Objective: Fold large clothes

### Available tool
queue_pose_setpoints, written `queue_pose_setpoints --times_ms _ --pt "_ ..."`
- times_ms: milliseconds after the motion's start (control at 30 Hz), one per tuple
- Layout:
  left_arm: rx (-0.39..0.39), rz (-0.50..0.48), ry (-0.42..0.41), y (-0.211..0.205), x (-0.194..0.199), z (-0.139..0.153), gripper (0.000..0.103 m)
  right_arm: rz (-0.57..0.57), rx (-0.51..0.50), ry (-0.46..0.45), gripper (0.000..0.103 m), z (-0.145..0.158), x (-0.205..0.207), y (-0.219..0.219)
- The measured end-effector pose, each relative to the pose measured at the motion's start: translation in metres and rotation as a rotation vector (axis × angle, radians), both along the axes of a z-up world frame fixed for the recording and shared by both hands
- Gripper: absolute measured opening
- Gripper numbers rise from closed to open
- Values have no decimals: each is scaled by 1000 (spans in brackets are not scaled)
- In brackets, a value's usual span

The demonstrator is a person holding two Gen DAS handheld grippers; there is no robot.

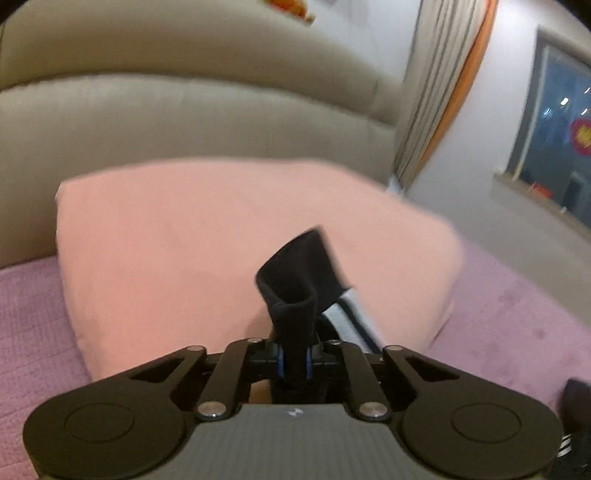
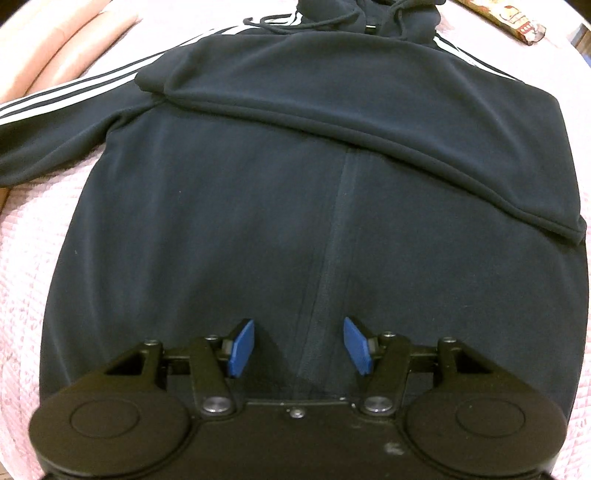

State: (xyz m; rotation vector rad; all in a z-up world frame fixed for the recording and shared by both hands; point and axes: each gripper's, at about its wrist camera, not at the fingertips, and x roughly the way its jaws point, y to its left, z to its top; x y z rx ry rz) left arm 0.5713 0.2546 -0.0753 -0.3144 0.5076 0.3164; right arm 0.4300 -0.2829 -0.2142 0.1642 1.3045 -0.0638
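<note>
A: Where is the hoodie?
B: The dark hoodie (image 2: 280, 206) lies spread flat on the pink bed cover (image 2: 33, 266), hood (image 2: 369, 14) at the far end. One sleeve (image 2: 351, 99) is folded across the chest; the striped sleeve (image 2: 62, 110) stretches out to the left.
A: And the right hand-held gripper (image 2: 299, 345)?
B: Released, blue pads (image 2: 242, 347) wide apart, hovering over the near hem beside the zip line (image 2: 332, 251).
A: The left hand-held gripper (image 1: 294, 363)?
B: Clenched on a dark cuff (image 1: 299, 280), lifted in front of a pink pillow (image 1: 207, 251) leaning on the beige headboard (image 1: 184, 110).
A: Any containers?
B: Only a printed box (image 2: 509, 20) far right; its contents cannot be seen.
</note>
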Motion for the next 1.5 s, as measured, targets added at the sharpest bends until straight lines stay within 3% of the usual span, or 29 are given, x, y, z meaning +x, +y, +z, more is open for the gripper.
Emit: queue_pose_setpoints --times_ms 100,200,333,400,533,600,700,867,967,1033,1100,1200,1400,1500 --pt "2 -47 -100 -17 -27 35 10 -29 27 -28 66 8 -4 -6" --pt "60 -33 -161 -28 -44 59 10 -33 16 -57 66 14 -9 -10" --pt "131 18 -38 -29 -24 40 9 -39 -5 -31 66 4 -13 -11" --pt "134 -31 -4 -45 -21 27 9 -36 -3 -5 66 -5 -13 -10" --pt "252 -222 5 -127 -25 10 9 -7 -28 -27 71 -7 -11 -1" --pt "262 -328 0 -176 -29 2 9 -18 -8 -42 68 -2 -13 -5" --pt "220 -508 -22 -260 -32 -10 9 -78 35 -75 67 7 -21 -22" --pt "48 -801 -61 -397 -35 -24 9 -199 21 -94 67 14 -38 -60" --pt "-9 -967 -83 -473 -51 -30 10 -297 20 -99 67 18 -50 -90" --pt "-33 -1066 -64 -516 -61 -42 24 -346 5 -105 67 20 -57 -106" --pt "-20 -1128 5 -540 -62 -65 72 -383 -10 -110 67 21 -65 -121" --pt "-6 -1101 113 -533 -63 -102 75 -417 -21 -111 67 18 -71 -136" --pt "-53 -883 318 -417 -46 -153 70 -384 6 -222 71 20 -47 -149" --pt "-57 -803 380 -375 -38 -157 68 -345 8 -323 73 27 -19 -147"
